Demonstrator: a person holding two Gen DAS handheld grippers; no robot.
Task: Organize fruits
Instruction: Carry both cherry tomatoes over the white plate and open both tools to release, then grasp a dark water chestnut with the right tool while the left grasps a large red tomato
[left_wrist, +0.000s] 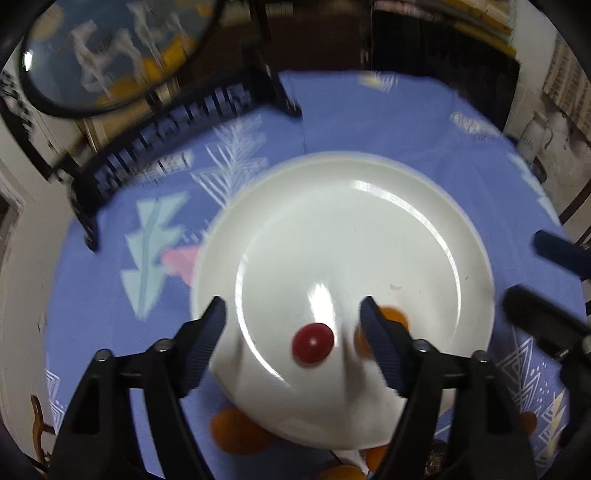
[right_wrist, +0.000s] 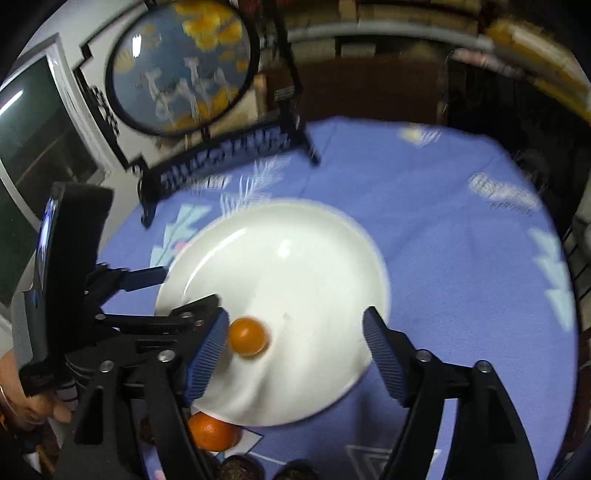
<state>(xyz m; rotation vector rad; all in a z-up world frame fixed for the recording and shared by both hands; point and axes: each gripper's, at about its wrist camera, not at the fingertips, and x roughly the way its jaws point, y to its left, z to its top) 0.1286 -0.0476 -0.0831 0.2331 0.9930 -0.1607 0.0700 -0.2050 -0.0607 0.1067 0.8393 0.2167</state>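
Two small round fruits, one red (left_wrist: 313, 344), one orange (right_wrist: 248, 336), lie between spread jaws.

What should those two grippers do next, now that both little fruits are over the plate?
Probably lift both away. The left gripper stands open around the small red fruit, the right gripper open beside the small orange fruit, both over the white plate. An orange near the rim waits next.
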